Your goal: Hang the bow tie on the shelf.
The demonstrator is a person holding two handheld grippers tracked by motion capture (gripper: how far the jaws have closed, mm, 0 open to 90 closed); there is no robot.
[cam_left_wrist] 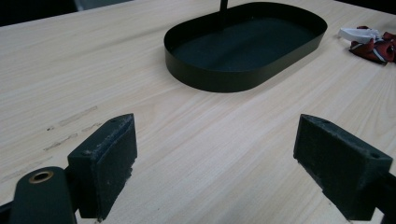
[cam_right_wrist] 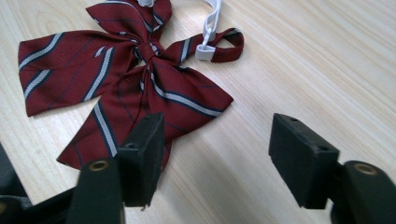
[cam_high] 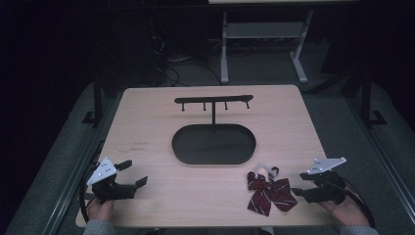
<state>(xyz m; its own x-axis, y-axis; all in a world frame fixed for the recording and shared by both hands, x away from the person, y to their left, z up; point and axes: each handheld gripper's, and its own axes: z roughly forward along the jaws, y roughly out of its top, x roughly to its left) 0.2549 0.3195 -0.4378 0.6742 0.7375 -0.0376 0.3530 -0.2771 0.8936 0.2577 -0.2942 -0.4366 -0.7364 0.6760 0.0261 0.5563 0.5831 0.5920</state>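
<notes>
Left gripper: jaws spread wide, empty, resting low over bare table.
Tray stand: black oval tray with hook bar, ahead and to the right of the left gripper.
Bow tie: maroon striped, white clip strap, just left of the right gripper.
Right gripper: jaws spread, empty, one jaw over the bow's edge.
Risk: pinching a single loose wing would likely let the bow dangle and slip.

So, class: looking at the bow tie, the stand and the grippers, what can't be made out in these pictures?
- Bow tie: right gripper view, its lower tail is hidden behind a jaw.
- Stand's hooks: high view, too small to tell their shape.
- Oval tray: left gripper view, far rim cut off by the top edge.
</notes>
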